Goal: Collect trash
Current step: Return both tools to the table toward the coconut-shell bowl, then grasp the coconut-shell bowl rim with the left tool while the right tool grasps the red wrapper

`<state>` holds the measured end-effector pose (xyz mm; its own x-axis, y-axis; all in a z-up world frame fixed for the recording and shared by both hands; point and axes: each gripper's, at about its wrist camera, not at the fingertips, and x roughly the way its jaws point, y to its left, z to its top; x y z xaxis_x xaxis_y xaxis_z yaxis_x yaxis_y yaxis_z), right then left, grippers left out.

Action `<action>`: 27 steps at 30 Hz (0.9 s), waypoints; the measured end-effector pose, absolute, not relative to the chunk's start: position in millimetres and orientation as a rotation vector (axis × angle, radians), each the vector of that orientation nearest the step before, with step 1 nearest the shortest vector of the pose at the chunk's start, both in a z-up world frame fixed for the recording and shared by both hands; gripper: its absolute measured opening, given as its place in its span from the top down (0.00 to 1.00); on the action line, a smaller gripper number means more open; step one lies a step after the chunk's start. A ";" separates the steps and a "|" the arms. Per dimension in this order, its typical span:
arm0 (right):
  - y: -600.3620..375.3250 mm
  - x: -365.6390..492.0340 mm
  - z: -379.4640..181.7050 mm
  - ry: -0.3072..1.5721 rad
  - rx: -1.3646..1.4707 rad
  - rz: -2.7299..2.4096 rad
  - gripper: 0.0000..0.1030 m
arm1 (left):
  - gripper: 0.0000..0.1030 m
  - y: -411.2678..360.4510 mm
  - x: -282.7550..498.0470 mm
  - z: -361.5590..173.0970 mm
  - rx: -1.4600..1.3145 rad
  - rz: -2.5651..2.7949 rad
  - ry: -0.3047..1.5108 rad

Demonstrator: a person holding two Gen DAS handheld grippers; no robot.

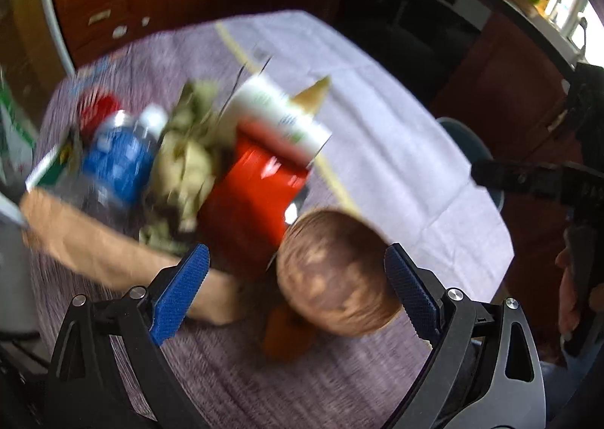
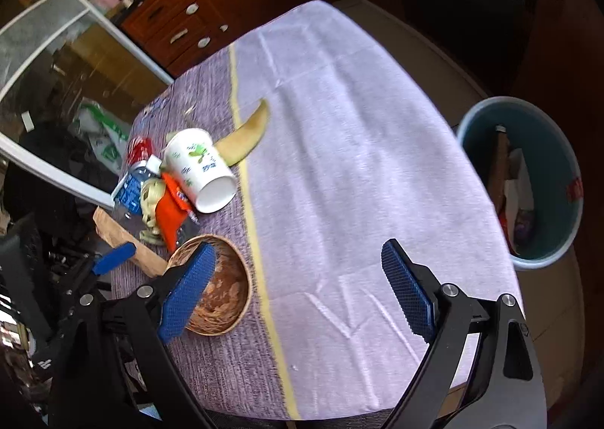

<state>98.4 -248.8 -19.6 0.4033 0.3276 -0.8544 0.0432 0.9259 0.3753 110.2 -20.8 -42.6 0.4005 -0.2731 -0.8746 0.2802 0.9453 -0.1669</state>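
The left tongs (image 1: 294,289) are seen spread wide and empty, hovering low over the near end of the trash pile; the view is smeared by blur. The right tongs (image 2: 298,289) are likewise held wide with nothing between them, over bare cloth.

Closest to the left tongs, a coconut shell half (image 2: 217,285) is found, hollow side up in the right view. It is judged stiff, light and rounded, so it is best taken across the rim rather than over the slippery dome. Just behind it, an orange wrapper (image 2: 170,214) and a crumpled pale paper wad (image 2: 151,199) are bunched together, touching; both are judged soft and nearly weightless, and can be pinched anywhere. A paper cup (image 2: 200,168) is lying on its side, mouth toward the camera. It is light and easily crushed, so a gentle pinch on the rim wall is advised. A melon rind (image 2: 245,134) is tucked behind it, probably wet and slick. A plastic bottle (image 2: 132,187), a red can (image 2: 139,148) and a brown slab (image 2: 124,236) are lying at the left margin.

The pile is crowded near the left edge of the worktop (image 2: 358,165). Open cloth is offered across to the bin (image 2: 483,119), standing below the right edge.
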 end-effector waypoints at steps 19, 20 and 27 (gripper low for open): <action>-223.6 111.2 -43.2 1.232 0.335 0.192 0.17 | 0.39 -31.0 109.4 -91.2 -0.066 -0.472 1.206; -223.0 111.2 -43.6 1.232 0.334 0.193 0.17 | 0.44 -32.2 109.1 -90.6 -0.065 -0.480 1.202; -218.2 112.1 -46.8 1.242 0.333 0.193 0.17 | 0.82 -31.6 106.5 -93.2 -0.065 -0.495 1.209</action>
